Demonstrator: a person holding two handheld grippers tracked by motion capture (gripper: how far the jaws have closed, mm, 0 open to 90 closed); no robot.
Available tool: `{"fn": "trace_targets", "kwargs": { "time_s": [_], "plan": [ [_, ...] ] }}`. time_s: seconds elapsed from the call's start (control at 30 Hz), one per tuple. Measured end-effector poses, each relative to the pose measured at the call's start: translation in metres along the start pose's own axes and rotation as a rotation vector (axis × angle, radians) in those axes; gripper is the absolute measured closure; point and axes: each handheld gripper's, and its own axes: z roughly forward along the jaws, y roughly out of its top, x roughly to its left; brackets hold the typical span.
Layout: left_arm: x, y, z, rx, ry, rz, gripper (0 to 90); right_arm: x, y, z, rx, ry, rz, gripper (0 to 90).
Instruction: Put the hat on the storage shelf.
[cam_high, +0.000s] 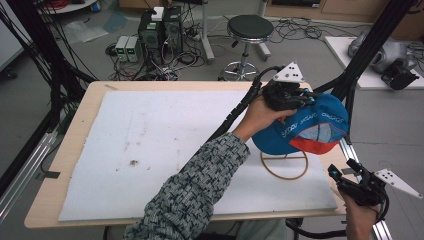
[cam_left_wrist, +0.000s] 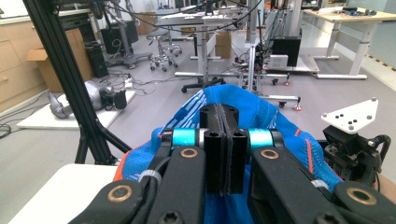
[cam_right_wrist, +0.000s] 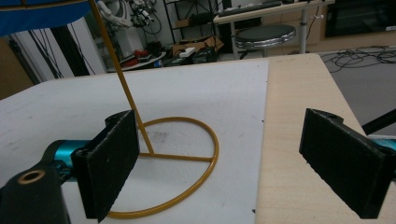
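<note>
A light wooden table (cam_high: 75, 130) carries a large white foam mat (cam_high: 165, 150) that covers most of its top, with bare wood left along the edges. At the right of the mat stands a thin yellow wire stand (cam_high: 284, 167), made of a ring base lying flat on the mat, a crossbar within the ring, and a slanted stem rising from it; in the right gripper view the stem climbs toward the blue fabric at the upper left. Over the stand, at the far right of the table, is a blue cap (cam_high: 310, 125) with an orange-red underside, white lettering, and a lighter panel; whether it rests on the top of the stand cannot be told. The left gripper (cam_high: 287, 97), held in a hand that reaches across the mat from a patterned grey sleeve (cam_high: 195, 195), has its jaws pressed together on the cap's blue fabric, as the left gripper view shows. The right gripper (cam_high: 345, 175) is held at the near right corner, just off the table's edge, well apart from the cap; its two black jaws stand wide apart with nothing between them, facing the ring base.
</note>
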Motion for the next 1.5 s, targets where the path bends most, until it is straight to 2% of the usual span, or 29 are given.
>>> {"fn": "trace_targets", "kwargs": {
  "time_s": [0.33,0.8,0.9,1.13,1.2,1.4,1.5],
  "plan": [
    [0.005,-0.003,-0.002,0.008,0.005,-0.03,87.0,0.0,0.0,0.0,0.006,-0.003,-0.001,11.2],
    [0.004,-0.004,-0.002,0.013,-0.008,-0.03,71.8,0.0,0.0,-0.001,0.006,-0.004,-0.001,11.2],
    [0.004,-0.004,-0.003,0.001,-0.006,-0.04,68.5,0.0,0.001,-0.001,0.012,-0.013,0.002,11.3],
    [0.008,0.0,-0.011,-0.024,0.003,-0.077,59.8,0.0,0.0,0.0,0.002,0.0,0.003,11.2],
    [0.008,0.0,-0.013,-0.019,0.007,-0.074,57.3,0.0,0.0,0.0,0.008,-0.002,0.001,11.2],
    [0.01,0.001,-0.035,-0.028,0.048,-0.069,51.3,0.001,0.001,-0.001,0.02,-0.011,-0.002,11.2],
    [0.012,0.0,-0.048,-0.035,0.069,-0.067,50.1,0.001,0.0,0.001,0.005,0.006,0.002,11.2]
  ]
}}
